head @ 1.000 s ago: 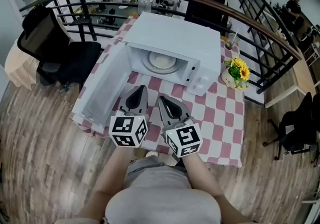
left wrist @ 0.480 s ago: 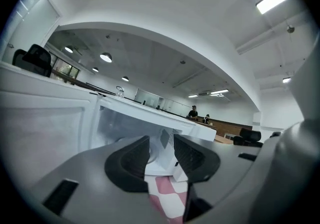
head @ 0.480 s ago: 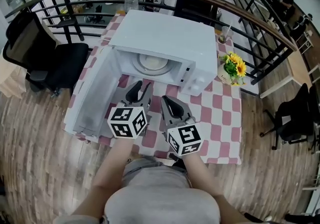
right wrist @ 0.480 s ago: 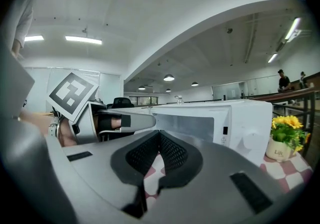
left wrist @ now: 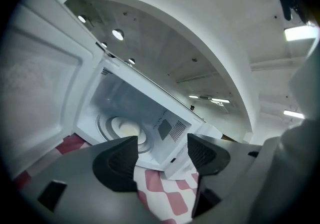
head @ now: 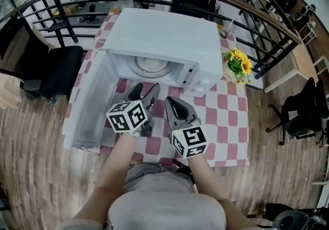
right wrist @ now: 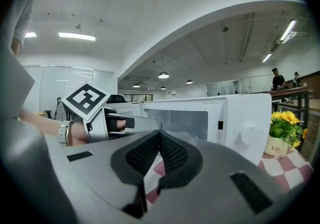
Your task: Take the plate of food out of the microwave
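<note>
Microwave (head: 159,33): smooth white casing with a slight sheen. Plate (head: 149,64) inside: white, glossy. Tablecloth (head: 226,121): red and white checked cloth, matt. Floor (head: 36,162): grainy wood planks, satin finish. Railing (head: 257,15): dark metal bars, brown wooden handrail. Office chair (head: 56,69): black, matt.

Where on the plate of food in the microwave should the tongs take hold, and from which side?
Probably its near rim, reached level through the open front. The plate of food lies flat on the turntable, and the microwave walls close off every other side. The left tongs, jaws just opening with nothing between them, face it.
</note>
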`<state>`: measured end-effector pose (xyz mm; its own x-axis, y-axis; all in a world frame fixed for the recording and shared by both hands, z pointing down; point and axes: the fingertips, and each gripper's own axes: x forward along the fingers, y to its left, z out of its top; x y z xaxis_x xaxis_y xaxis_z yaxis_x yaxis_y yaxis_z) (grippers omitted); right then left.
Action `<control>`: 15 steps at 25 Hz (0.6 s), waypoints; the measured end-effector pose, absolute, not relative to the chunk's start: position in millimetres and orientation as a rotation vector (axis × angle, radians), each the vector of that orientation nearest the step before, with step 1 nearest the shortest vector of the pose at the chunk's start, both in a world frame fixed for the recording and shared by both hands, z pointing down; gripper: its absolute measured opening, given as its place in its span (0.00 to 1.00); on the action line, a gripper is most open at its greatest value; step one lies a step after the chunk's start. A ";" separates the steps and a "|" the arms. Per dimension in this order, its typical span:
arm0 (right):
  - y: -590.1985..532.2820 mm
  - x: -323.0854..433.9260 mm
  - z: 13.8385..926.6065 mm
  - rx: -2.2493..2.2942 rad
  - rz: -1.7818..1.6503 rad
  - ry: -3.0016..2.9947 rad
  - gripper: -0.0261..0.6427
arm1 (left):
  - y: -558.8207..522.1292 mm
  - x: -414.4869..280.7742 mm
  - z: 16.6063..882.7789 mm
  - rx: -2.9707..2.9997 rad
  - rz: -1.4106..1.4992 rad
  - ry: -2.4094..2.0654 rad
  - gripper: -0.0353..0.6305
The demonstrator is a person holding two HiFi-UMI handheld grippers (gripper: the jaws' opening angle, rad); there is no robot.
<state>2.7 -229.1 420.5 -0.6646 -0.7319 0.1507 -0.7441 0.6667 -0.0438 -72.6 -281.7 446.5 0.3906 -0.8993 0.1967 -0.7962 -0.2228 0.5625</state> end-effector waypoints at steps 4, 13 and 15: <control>-235.6 2.2 428.0 1.236 0.174 -2.742 0.07 | -297.8 -78.6 459.7 1.977 -0.293 -1.412 0.52; -255.5 -0.6 441.9 1.257 0.203 -2.713 0.07 | -331.0 -89.3 503.2 1.732 -0.426 -1.327 0.52; -259.7 -0.9 445.7 1.263 0.213 -2.703 0.07 | -337.7 -91.7 512.4 1.680 -0.447 -1.316 0.53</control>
<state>-0.9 -259.7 445.7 -0.6344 -0.7479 0.1953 -0.7693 0.6356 -0.0650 -91.7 -337.7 512.4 0.3611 -0.8994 0.2464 -0.5633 0.0003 0.8263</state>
